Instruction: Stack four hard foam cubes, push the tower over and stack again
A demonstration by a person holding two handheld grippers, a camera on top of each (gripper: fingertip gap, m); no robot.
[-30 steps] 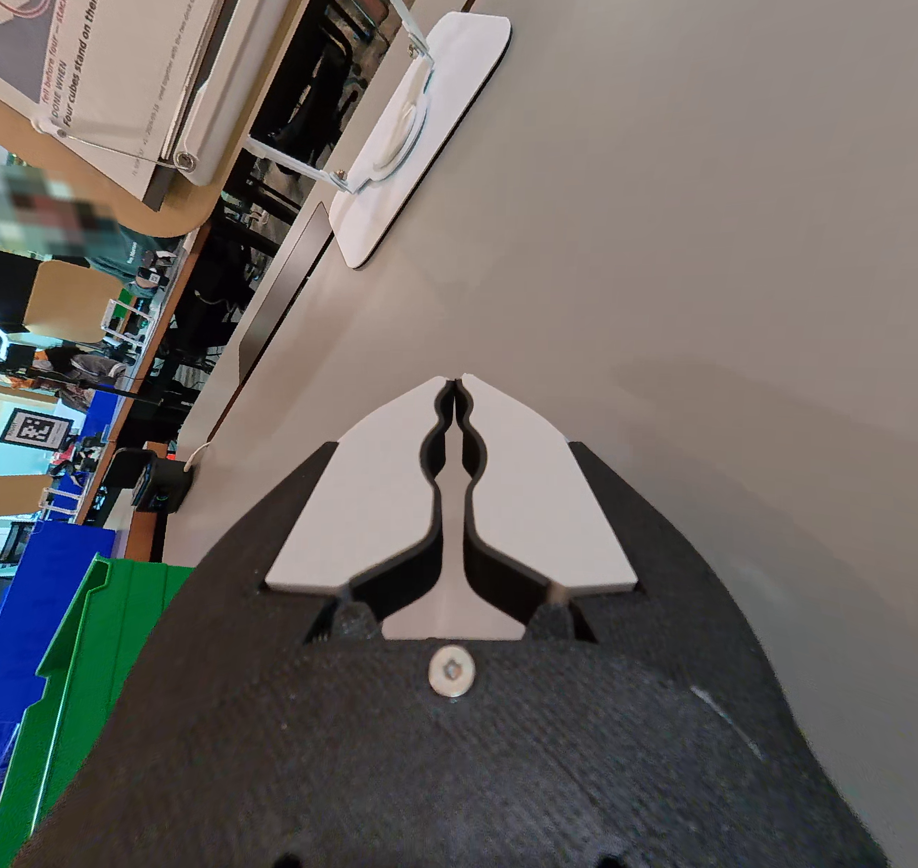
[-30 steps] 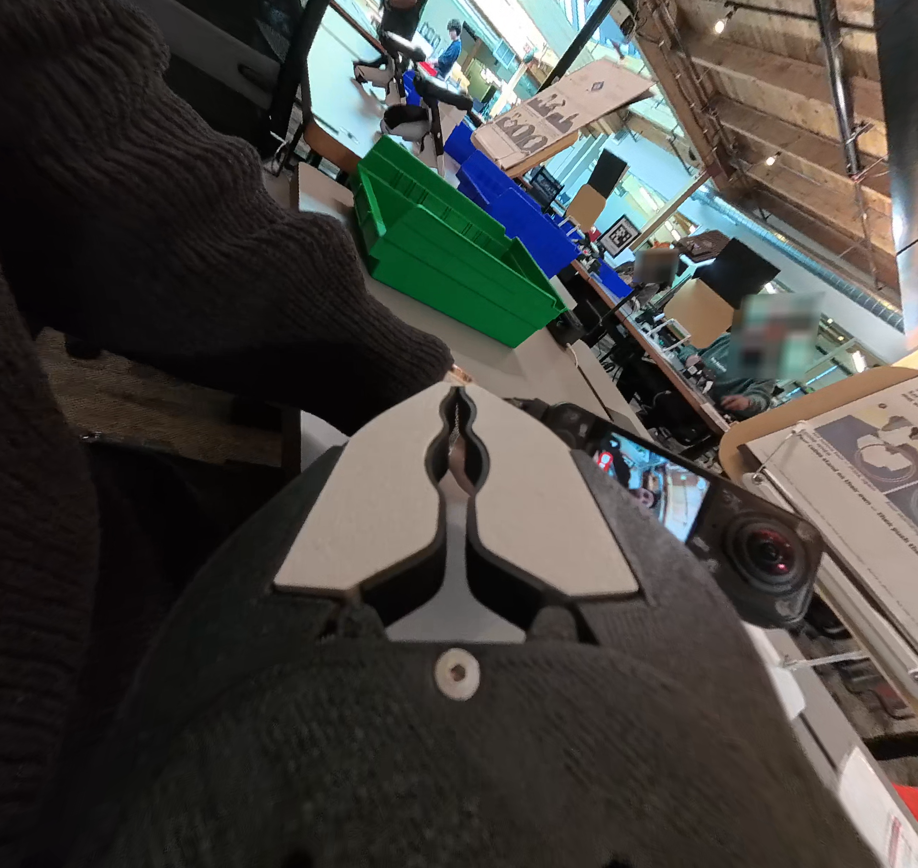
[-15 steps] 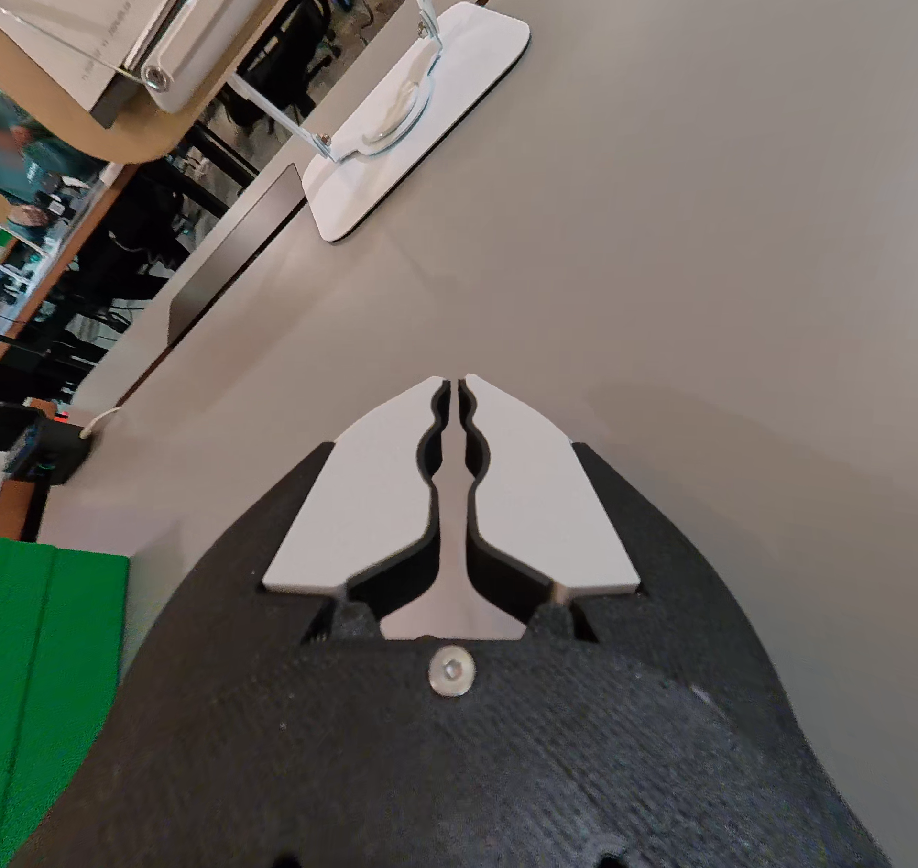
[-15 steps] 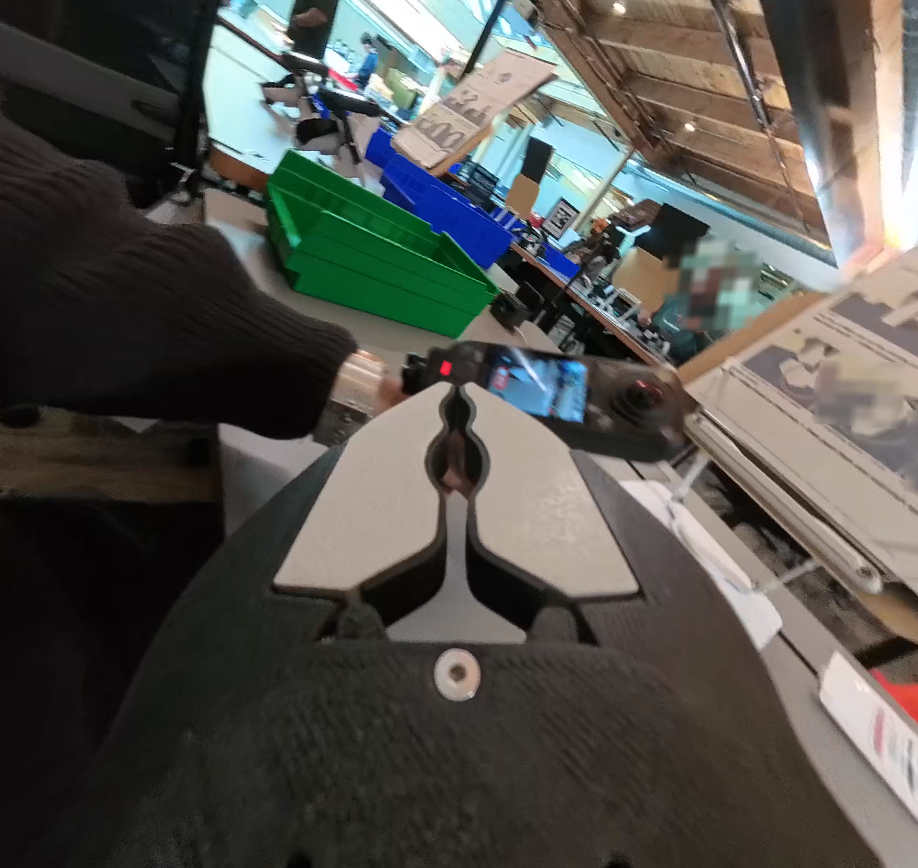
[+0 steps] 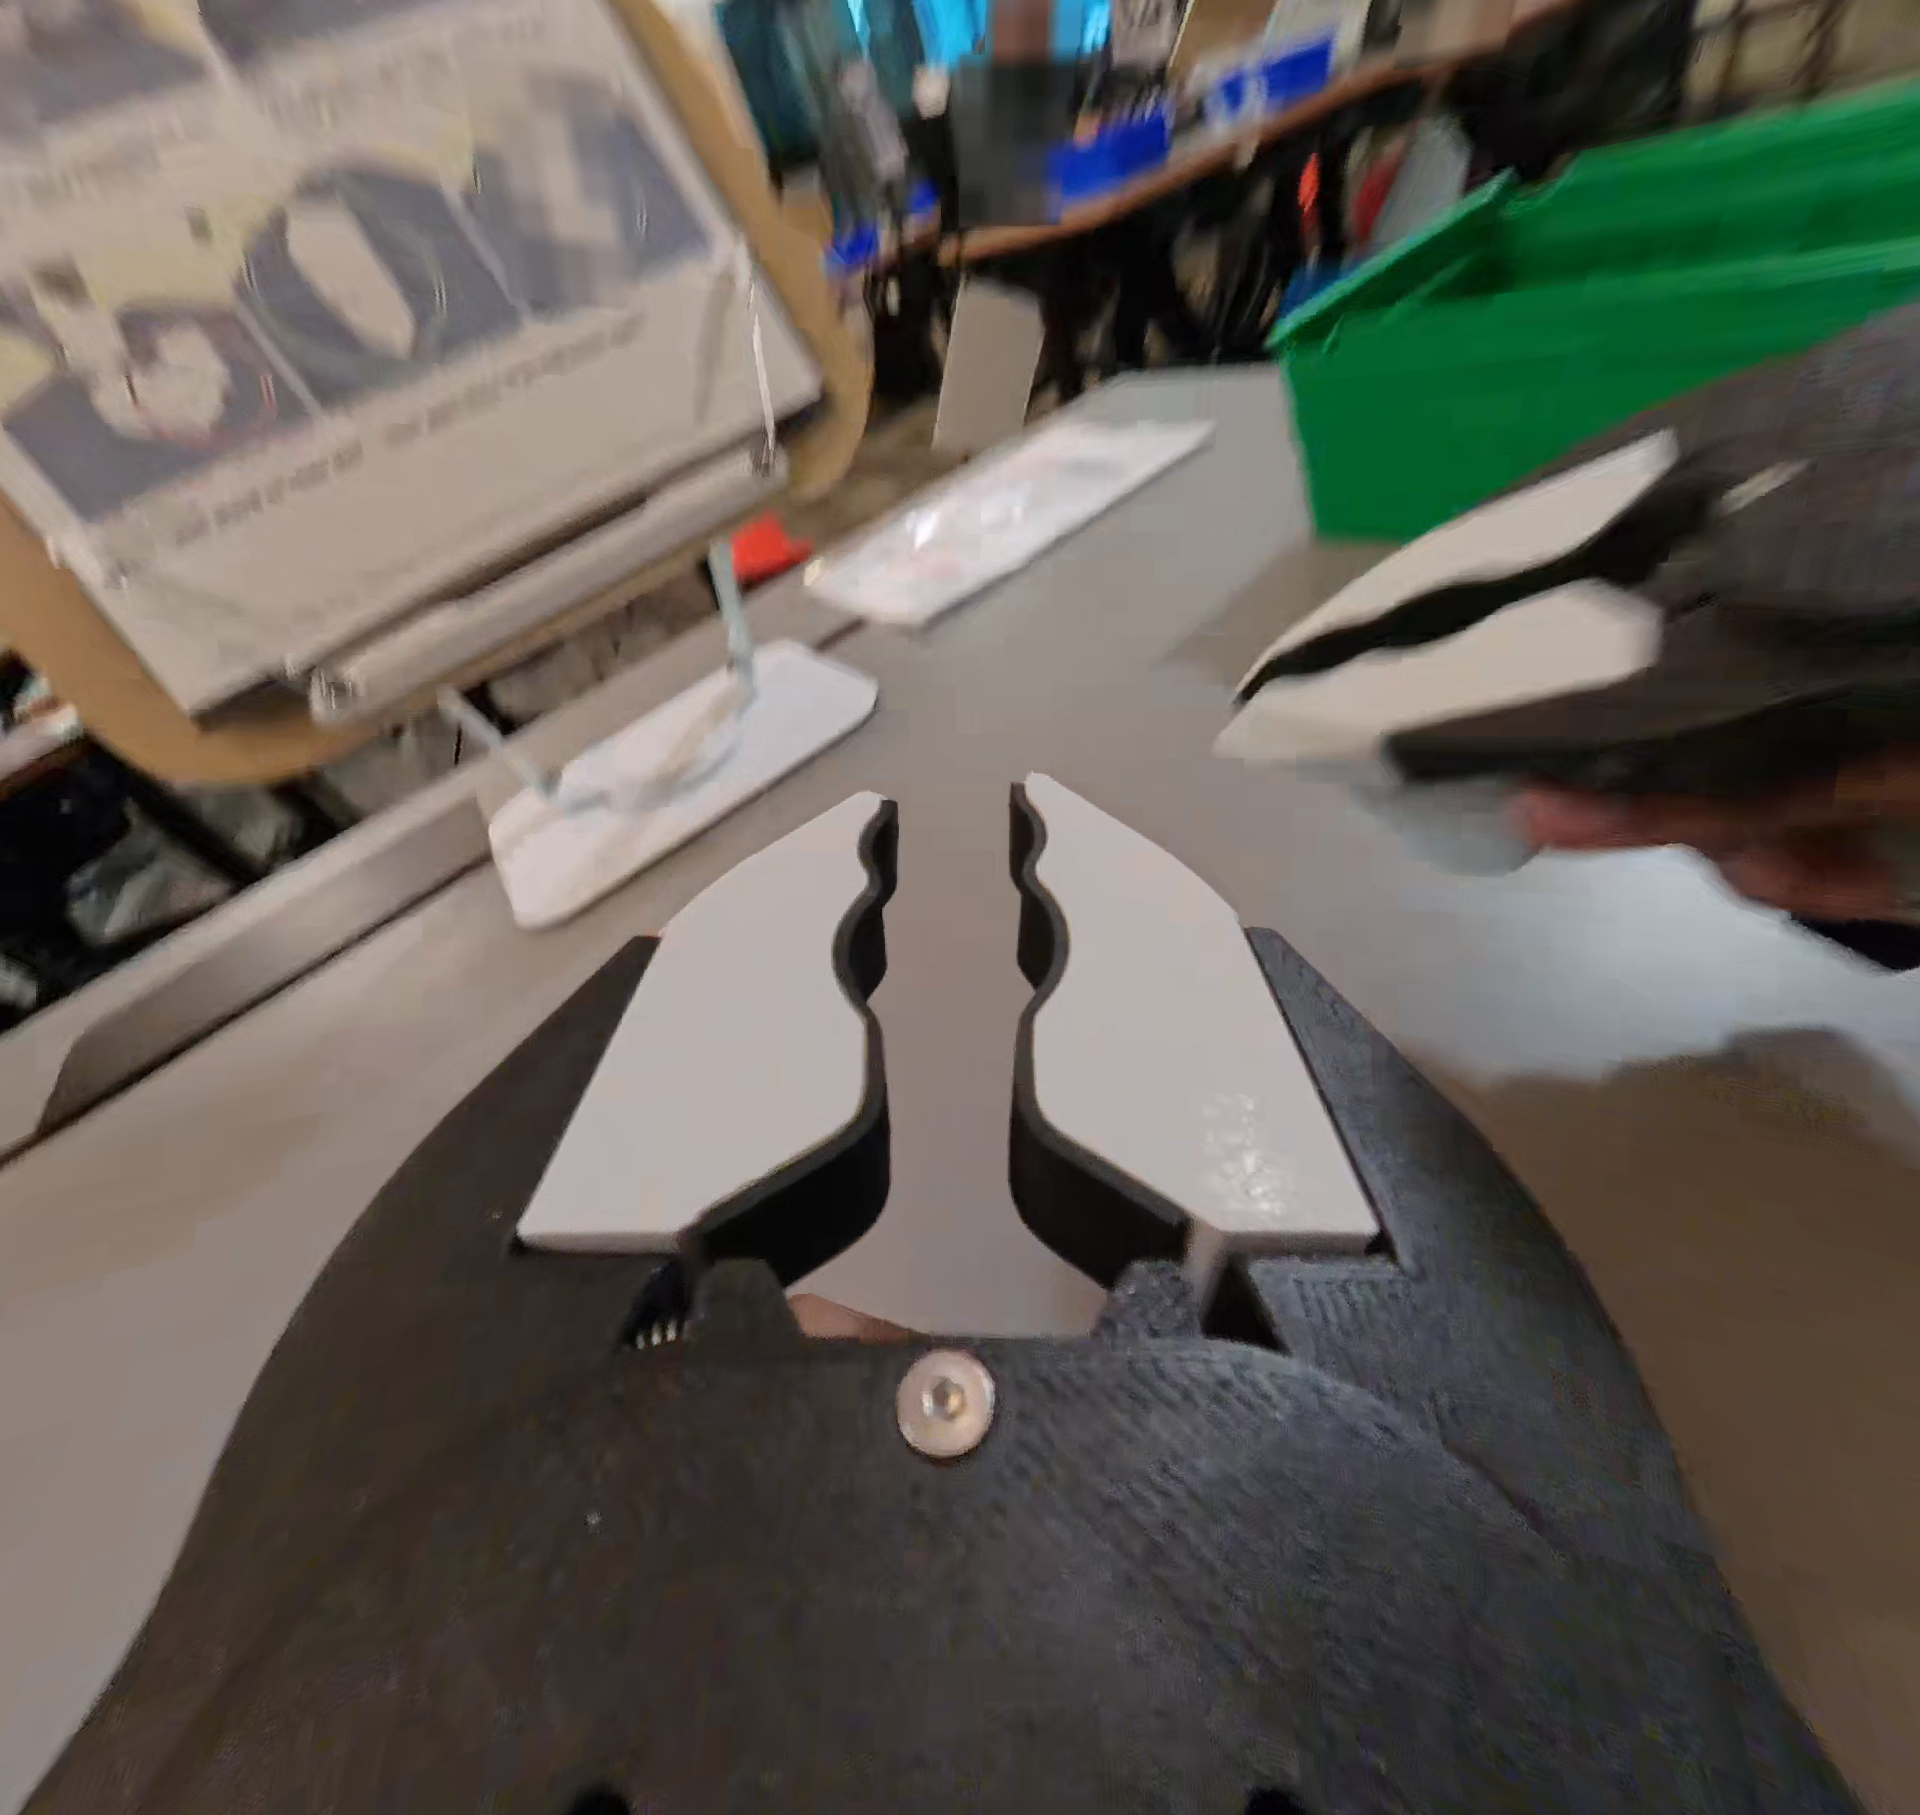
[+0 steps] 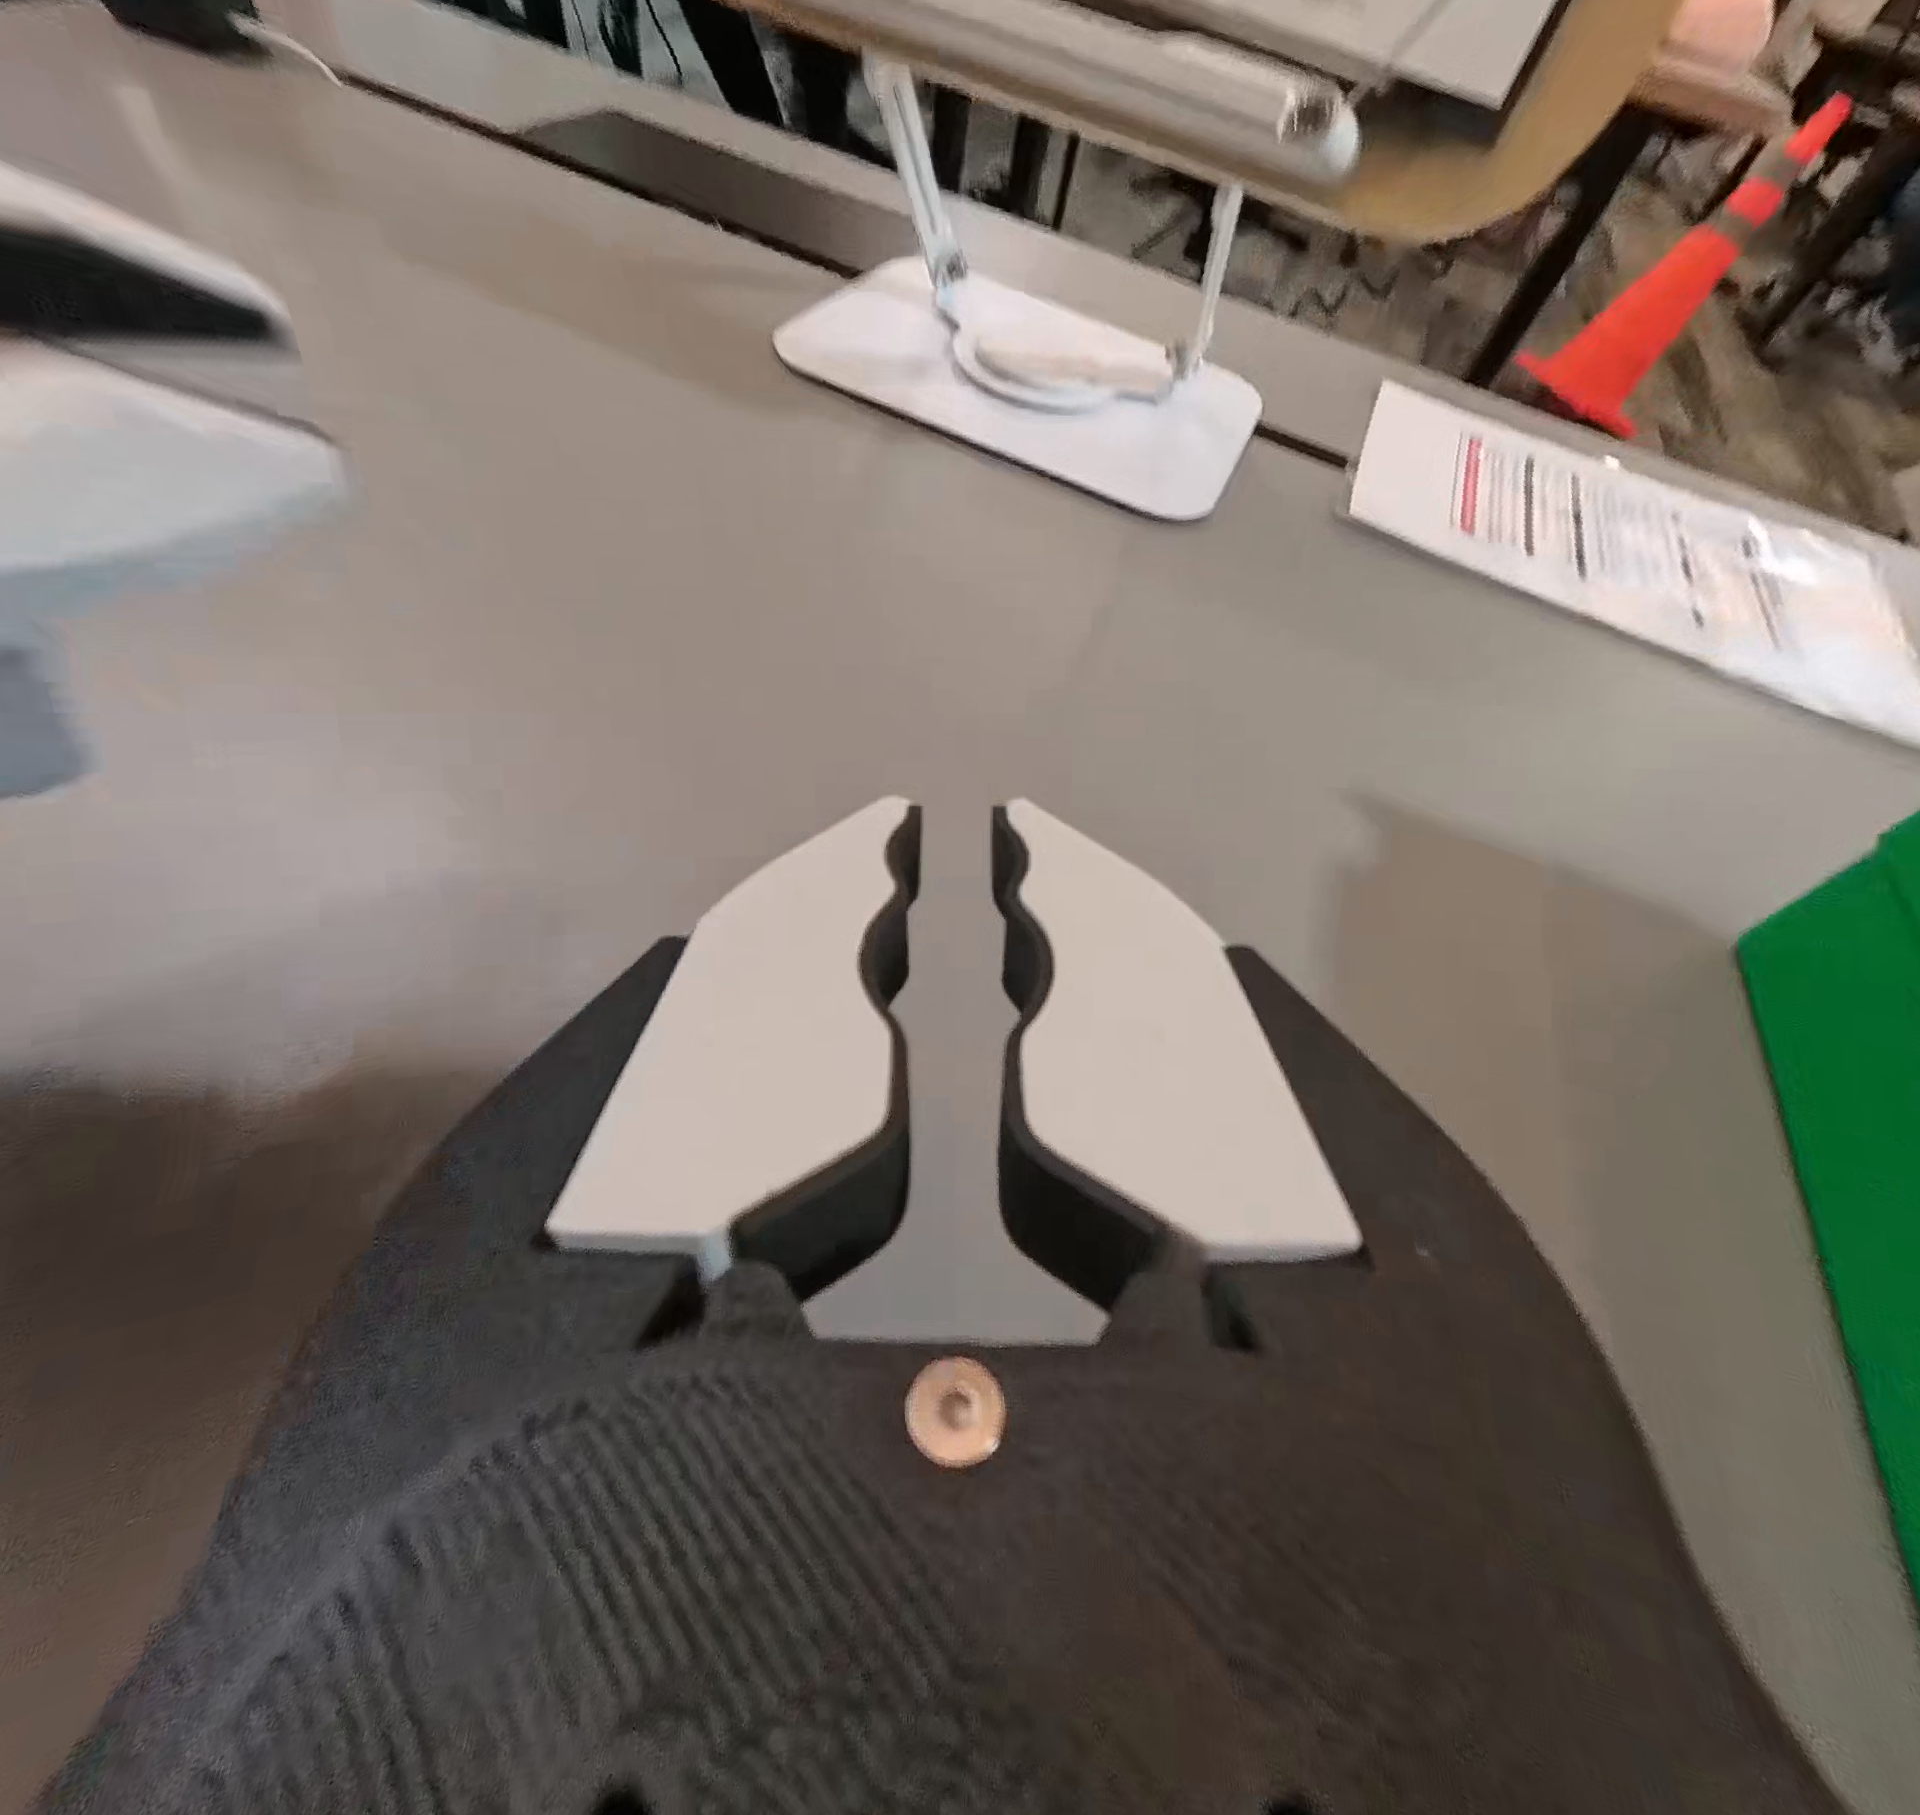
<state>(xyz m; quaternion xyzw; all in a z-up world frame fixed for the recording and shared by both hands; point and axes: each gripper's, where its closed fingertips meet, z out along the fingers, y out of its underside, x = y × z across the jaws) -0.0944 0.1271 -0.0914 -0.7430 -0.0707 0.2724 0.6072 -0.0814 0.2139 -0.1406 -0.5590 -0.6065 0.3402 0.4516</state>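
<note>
No foam cubes show in either view. My left gripper (image 5: 951,801) is open by a narrow gap and empty, low over the grey table (image 5: 312,1194). My right gripper (image 6: 956,809) is also slightly open and empty over the same table (image 6: 623,643). The right gripper also shows blurred at the right of the left wrist view (image 5: 1242,716). The left gripper shows blurred at the left edge of the right wrist view (image 6: 125,456). Both grippers point towards the far edge of the table.
A document stand with a white base (image 5: 686,778) (image 6: 1018,404) stands at the far edge and holds a printed sheet. A laminated sheet (image 6: 1621,560) (image 5: 1008,518) lies right of it. A green bin (image 5: 1558,331) (image 6: 1849,1194) stands at the right. An orange cone (image 6: 1662,300) stands on the floor beyond. About 11 cm separates my left fingertips from my right.
Both grippers have swung round fast to face the stand and table, and both have opened from shut. The right wrist view no longer shows the dark sleeve.
</note>
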